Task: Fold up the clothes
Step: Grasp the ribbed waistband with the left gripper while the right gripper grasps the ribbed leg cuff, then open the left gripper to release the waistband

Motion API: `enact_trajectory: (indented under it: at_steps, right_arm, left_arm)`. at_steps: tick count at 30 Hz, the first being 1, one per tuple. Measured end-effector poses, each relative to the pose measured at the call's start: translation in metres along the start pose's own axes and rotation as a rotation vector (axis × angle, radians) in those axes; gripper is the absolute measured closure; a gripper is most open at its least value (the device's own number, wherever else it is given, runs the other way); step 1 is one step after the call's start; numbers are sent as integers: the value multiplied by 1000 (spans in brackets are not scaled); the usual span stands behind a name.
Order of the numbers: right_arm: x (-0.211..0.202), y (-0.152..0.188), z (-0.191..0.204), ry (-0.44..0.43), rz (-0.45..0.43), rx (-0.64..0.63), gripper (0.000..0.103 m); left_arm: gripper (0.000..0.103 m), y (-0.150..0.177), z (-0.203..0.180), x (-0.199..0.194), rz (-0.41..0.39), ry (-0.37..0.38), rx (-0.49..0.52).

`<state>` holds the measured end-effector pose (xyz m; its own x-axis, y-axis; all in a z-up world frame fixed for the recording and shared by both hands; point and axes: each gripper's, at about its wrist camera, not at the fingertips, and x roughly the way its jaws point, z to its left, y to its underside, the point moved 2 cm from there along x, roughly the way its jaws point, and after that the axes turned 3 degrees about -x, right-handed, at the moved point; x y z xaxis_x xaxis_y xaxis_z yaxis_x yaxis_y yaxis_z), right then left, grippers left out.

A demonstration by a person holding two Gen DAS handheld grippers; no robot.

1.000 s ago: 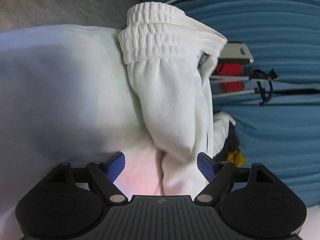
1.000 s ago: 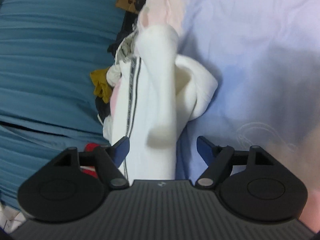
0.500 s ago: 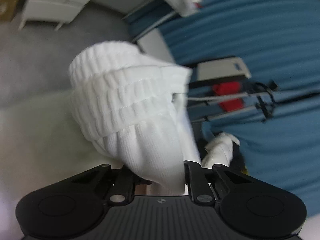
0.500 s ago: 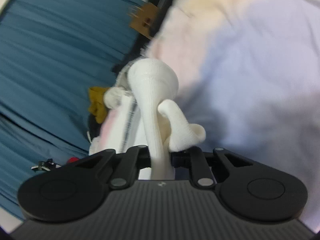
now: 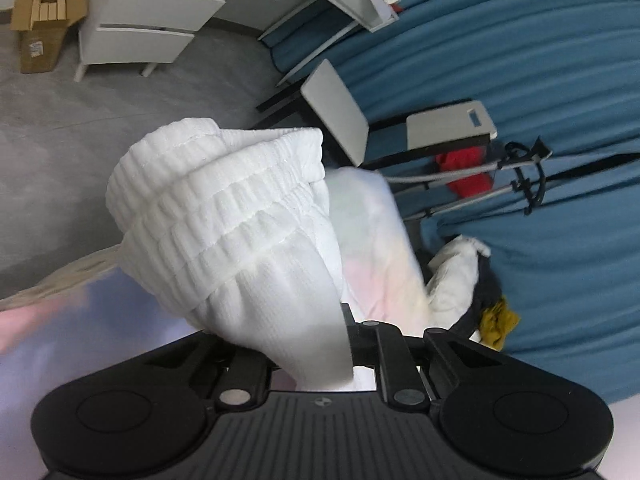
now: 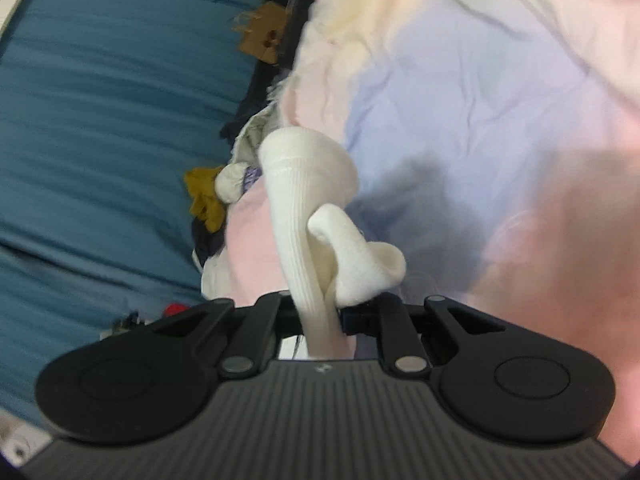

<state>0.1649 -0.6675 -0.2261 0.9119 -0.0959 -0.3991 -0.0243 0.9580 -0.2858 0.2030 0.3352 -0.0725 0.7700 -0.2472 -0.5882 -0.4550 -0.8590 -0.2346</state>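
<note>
You face a blue pleated curtain (image 5: 540,60) along one side. Grey floor (image 5: 100,120) spreads beyond the surface's far edge, with white drawers (image 5: 140,28), an open cardboard box (image 5: 40,20) and a grey chair (image 5: 336,112).

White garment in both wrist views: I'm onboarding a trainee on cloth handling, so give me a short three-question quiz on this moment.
1. True or false: the left gripper is shut on the white garment.
2. Which part bunches ahead of the left gripper? A) ribbed elastic waistband B) zipper C) hood
3. Fill in: the right gripper is ____ on the garment's narrow ribbed end.

Key: 1 true; 2 A; 3 shut
</note>
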Motion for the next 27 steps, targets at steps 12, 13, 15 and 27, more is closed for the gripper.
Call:
enact_trajectory:
  at_steps: [12,13,15,27]
  right_arm:
    - [-11,10,-75,99,72,87,90]
    - [-11,10,-75,97,71,77,90]
    - [-9,10,-76,92,69,72,90]
    - [-8,11,-72,85,77,20,90]
  left_arm:
    - [76,51,62,-21,-13,-86,145]
    - [74,52,62,-22,-16,-90,146]
    - [69,55,57,-24,-30,-95,143]
    - [41,93,31,-84,-86,-227,394]
